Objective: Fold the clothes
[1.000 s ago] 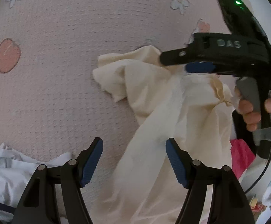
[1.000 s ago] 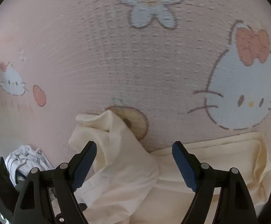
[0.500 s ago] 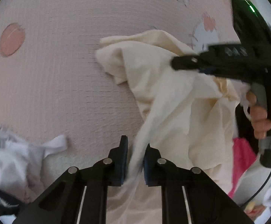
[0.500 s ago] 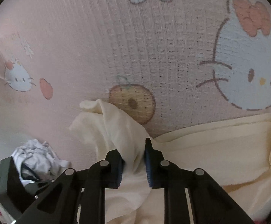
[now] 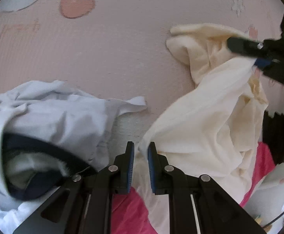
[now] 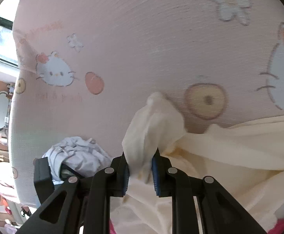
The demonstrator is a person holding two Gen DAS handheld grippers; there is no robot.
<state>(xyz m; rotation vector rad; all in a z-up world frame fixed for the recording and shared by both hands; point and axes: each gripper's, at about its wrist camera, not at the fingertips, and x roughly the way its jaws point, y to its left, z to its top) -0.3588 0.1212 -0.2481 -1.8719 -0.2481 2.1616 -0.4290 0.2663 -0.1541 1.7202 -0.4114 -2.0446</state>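
Two garments lie on my pink cartoon-print quilted bedspread (image 5: 122, 44): a cream cotton garment (image 5: 206, 120) at right, a crumpled white-and-navy garment (image 5: 50, 120) at left. My left gripper (image 5: 141, 156) is clenched on the cream fabric's lower edge; my right gripper (image 6: 140, 167) pinches its raised fold.

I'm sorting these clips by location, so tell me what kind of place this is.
Most likely a bedroom at home. The clothes lie on a pink blanket printed with cartoon cats and flowers, seemingly a bed cover. A window shows at the far left, and a crumpled white garment lies beside the cream garment being handled.
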